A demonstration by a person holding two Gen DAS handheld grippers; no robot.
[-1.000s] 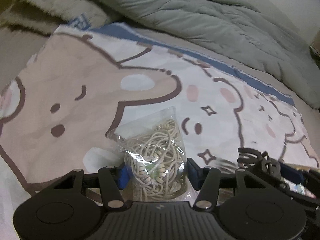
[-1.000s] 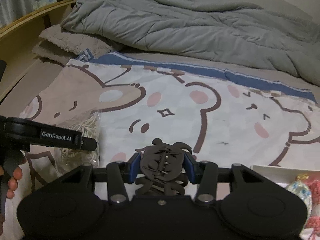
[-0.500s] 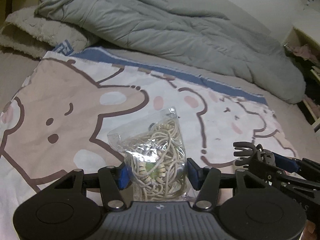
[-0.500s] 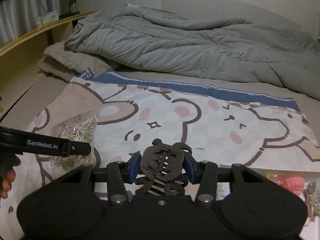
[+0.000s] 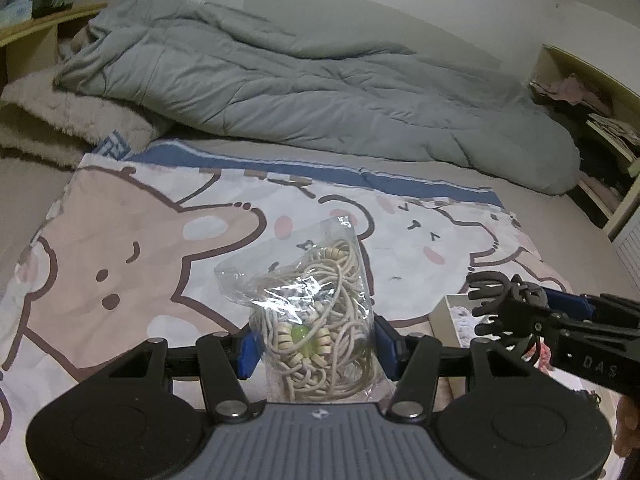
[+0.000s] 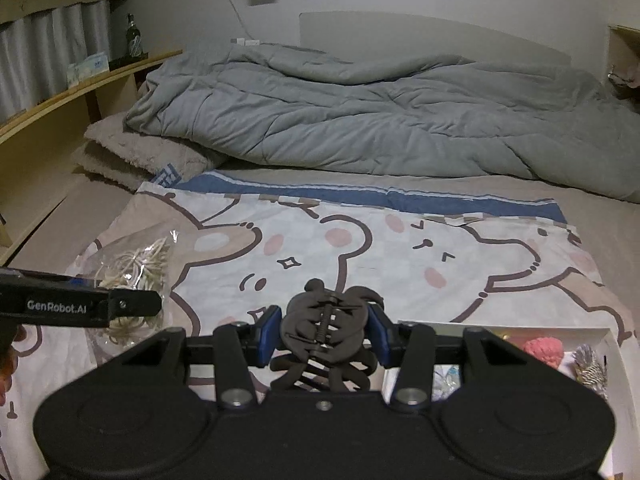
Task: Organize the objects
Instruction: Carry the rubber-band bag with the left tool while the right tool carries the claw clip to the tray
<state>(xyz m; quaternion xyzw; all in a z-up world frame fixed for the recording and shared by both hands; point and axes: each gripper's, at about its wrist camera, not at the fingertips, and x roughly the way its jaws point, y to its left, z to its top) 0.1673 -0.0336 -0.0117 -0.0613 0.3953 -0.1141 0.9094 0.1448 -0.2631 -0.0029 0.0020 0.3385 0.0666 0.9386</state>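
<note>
Crinkly clear bag of cord (image 5: 316,316), light, slippery, clamped mid-body between left gripper (image 5: 314,346) pads. Rigid brown hair claw (image 6: 326,326), pinched across hinge, right gripper (image 6: 326,334).

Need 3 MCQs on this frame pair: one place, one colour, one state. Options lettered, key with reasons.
1. Where is the white box in the right wrist view?
A. lower right, on the bear-print sheet
B. on the grey duvet
C. on the wooden shelf

2. Colour of the hair claw?
A. pink
B. dark brown
C. white

3. State of the left hand-held gripper?
A. open, nothing between its pads
B. shut on the bag of cord
C. shut on the hair claw

Key: 1 A, its rim shows at lower right on the sheet. 2 B, dark against the blue pads. 3 B, both pads press the bag's sides.
</note>
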